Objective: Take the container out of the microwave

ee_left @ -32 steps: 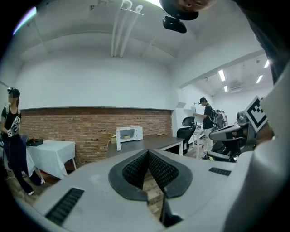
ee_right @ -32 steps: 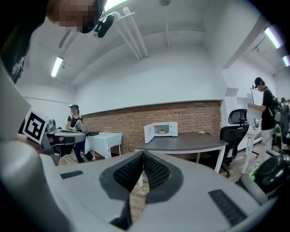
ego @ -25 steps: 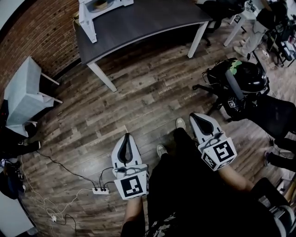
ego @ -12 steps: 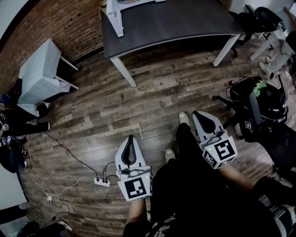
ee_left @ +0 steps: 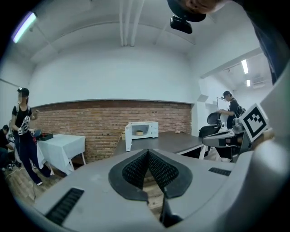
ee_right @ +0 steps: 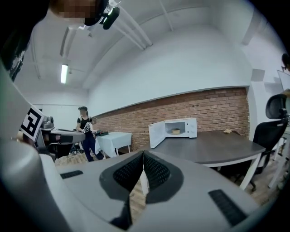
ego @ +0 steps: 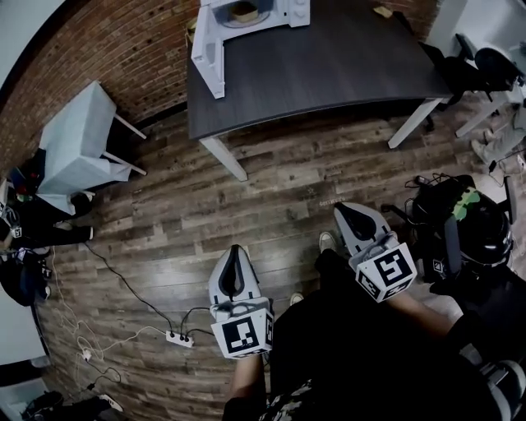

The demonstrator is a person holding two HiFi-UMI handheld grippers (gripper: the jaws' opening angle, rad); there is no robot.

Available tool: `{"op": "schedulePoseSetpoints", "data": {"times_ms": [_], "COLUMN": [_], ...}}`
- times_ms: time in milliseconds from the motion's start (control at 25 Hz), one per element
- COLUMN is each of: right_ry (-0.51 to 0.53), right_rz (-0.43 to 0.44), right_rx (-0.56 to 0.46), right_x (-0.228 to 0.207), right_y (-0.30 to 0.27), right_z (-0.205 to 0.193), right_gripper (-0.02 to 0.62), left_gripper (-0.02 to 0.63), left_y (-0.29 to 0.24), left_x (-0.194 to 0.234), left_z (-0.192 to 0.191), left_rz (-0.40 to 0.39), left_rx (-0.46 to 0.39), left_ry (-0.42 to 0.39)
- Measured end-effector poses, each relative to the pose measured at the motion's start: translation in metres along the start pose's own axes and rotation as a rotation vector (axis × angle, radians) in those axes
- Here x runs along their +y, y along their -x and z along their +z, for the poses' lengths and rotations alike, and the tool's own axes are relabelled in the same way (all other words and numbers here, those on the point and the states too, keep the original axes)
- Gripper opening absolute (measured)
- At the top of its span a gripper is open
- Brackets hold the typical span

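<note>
A small, round tan container sits inside the white box-shaped microwave. The microwave stands at the far end of the dark grey surface, its door swung wide open.

the microwave on the table has come nearer.

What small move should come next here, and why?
Probably step closer to the table: the microwave on it stands open with the container inside, but the left hand-held gripper and the right hand-held gripper are shut, empty and far from it.
</note>
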State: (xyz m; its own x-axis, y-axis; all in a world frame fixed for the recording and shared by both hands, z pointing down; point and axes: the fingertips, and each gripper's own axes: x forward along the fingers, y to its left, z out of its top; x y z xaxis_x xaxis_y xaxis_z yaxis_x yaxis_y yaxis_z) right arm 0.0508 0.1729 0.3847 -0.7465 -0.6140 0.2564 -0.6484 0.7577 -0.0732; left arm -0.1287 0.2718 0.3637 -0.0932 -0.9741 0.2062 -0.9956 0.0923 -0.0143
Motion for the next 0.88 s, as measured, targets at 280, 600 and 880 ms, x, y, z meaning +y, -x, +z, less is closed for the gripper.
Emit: {"op": "schedulePoseSetpoints", "data": {"times_ms": [280,600,880], "right_ry": [-0.039,-0.075,-0.108], "right_rz": [-0.079,-0.104,-0.077], "right_rx": [0.009,0.016,0.005], "right_x": [-0.102,-0.185,-0.221], "right_y": [-0.008,-0.023,-0.038], "right_z": [0.011,0.007,0.009], "right_gripper": [0.063,0.063,0.063], "left_gripper": [0.009,0.009,0.009], "left_y": [-0.093,-0.163,-0.190], "left_x": [-0.058,-0.097,-0.113], "left_z": [0.037,0.057,0.071], "left_rz": [-0.096,-0.103,-0.061], "left_rx": [0.000,0.003,-0.005], "left_ry": [-0.017,-0.060,-0.074]}}
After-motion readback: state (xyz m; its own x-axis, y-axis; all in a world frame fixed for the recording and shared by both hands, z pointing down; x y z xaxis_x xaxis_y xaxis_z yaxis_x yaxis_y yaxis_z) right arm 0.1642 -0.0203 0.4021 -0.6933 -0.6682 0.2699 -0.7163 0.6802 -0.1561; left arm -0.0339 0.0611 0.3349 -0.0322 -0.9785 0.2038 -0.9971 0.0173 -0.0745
